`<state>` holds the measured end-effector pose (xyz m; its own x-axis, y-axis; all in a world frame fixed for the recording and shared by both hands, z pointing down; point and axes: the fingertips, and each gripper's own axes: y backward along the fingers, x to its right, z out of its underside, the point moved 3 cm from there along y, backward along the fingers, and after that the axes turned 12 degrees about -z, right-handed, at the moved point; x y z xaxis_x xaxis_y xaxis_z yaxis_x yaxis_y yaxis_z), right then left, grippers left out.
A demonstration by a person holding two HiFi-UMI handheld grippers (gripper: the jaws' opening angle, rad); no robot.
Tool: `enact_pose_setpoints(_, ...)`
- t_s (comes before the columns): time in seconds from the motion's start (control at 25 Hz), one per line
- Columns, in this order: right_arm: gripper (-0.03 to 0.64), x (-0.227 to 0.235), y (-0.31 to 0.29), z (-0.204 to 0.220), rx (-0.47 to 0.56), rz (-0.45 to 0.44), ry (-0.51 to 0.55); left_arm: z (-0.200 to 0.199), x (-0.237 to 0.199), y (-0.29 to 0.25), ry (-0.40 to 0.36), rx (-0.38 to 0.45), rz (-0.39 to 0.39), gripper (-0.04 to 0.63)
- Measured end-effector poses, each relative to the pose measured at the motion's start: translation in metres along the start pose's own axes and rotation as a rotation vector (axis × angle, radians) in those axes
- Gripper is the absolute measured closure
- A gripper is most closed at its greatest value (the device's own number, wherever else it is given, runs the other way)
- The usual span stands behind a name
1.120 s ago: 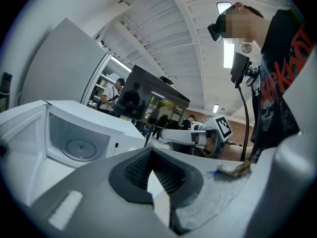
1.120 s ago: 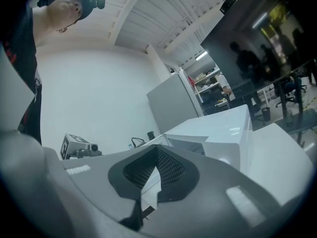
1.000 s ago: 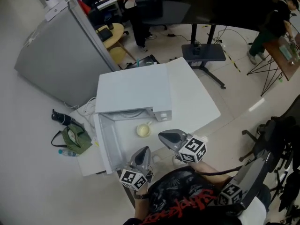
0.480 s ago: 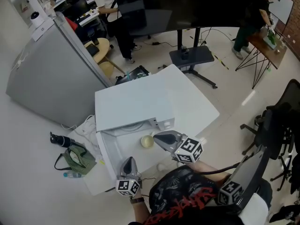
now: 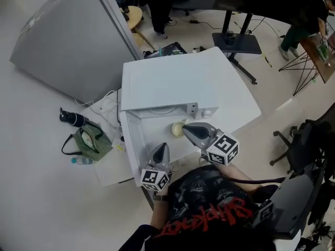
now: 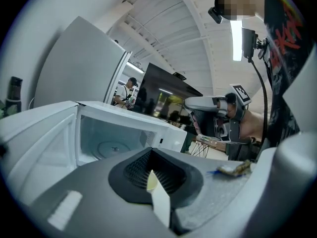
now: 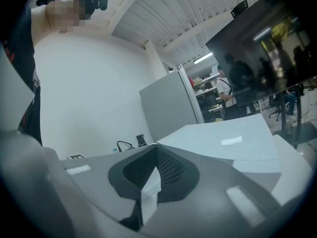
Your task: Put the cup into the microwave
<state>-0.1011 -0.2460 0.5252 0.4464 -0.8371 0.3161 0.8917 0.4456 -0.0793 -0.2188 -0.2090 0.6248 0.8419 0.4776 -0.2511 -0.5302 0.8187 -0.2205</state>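
- Left tool (image 5: 160, 147): the jaws are pressed together with nothing between them. It is pointed at the open microwave (image 5: 167, 90), whose bare turntable (image 6: 111, 147) is seen ahead of it in the left gripper view.
- Right tool (image 5: 185, 126): the jaws are likewise closed and empty. It is held to the right of the left tool and a little further forward.
- Cup (image 5: 177, 129): a pale yellow cup is stood on the table (image 5: 238, 109) right at the right tool's tip, outside the microwave. Whether the two touch cannot be told.
- Door (image 5: 131, 145): it is swung open, ahead and to the left of the left tool.
- Green bag (image 5: 90, 143): it is laid on the floor (image 5: 42, 192), well to the left of the left tool.
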Motion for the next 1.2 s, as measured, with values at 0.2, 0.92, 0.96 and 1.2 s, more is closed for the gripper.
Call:
enact_pose_setpoints(0.2,0.617,-0.005,-0.007,0.021,-0.038,0.011,-0.037,0.005,0.013,0.001,0.032,-0.020,0.036,0.595)
enact_pose_setpoints(0.92,0.617,0.043,0.003,-0.004,-0.001,-0.121,-0.031,-0.007,0.051,-0.037,-0.043,-0.018,0.034,0.545)
enact_pose_setpoints(0.96,0.617,0.043,0.004,-0.001,-0.006,-0.128,-0.042,-0.003,0.050,-0.037,-0.040,-0.029,0.009,0.510)
enact_pose_setpoints(1.2,0.617,0.043,0.012,0.018,-0.074,-0.162,-0.048,0.041,0.041,-0.038,0.038,-0.155,-0.107,0.235)
